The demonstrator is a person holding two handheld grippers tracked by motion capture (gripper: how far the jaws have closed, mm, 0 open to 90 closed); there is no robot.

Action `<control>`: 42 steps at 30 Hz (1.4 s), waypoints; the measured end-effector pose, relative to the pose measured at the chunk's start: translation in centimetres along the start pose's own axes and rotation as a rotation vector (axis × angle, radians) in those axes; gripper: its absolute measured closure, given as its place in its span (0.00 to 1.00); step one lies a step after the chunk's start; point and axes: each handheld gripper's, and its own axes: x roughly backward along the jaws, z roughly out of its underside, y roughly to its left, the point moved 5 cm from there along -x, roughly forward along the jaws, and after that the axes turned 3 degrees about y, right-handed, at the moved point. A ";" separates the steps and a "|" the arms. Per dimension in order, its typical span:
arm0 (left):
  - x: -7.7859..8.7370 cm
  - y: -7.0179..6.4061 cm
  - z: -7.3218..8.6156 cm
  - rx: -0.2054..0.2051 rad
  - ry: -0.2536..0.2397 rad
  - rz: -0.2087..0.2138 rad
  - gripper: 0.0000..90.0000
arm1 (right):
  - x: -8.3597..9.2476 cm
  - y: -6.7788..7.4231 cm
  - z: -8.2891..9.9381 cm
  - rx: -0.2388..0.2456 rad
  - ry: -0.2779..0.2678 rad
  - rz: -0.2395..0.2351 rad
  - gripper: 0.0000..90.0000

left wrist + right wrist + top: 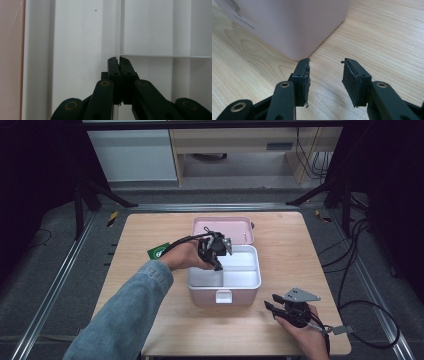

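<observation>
Here the left tongs [118, 61] are clamped on the white divider [118, 30] inside the pink box [224, 296]. The right tongs [325, 75] are held partly open, empty, near the worktop's [150, 235] front right corner.

Light wooden table [150, 232], square, set on grey floor [45, 285]. On top: pink box [224, 296] with white compartments near the middle, open pink lid [223, 227] lying behind it, green card [159, 251] at left.
</observation>
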 end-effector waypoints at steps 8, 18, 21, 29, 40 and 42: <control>0.1 0.1 0.2 -0.023 -0.021 0.015 0.99 | 0.0 -0.1 0.1 -0.003 0.001 0.000 0.64; 0.8 0.1 0.1 -0.032 -0.035 -0.010 0.99 | 0.2 -0.2 0.1 -0.005 -0.002 0.002 0.64; 1.3 0.1 0.0 -0.032 -0.050 -0.014 0.99 | 0.2 -0.2 0.2 -0.005 0.000 0.006 0.64; 3.6 -0.3 -0.3 -0.047 -0.089 -0.038 0.99 | 0.1 -0.2 0.1 -0.004 -0.001 0.004 0.64; 8.6 -1.2 1.5 -0.006 -0.155 -0.113 0.99 | 0.2 -0.2 0.1 0.000 -0.001 0.009 0.64; 9.4 -1.4 2.5 0.010 -0.159 -0.126 0.99 | 0.2 -0.3 0.1 0.000 -0.002 0.010 0.64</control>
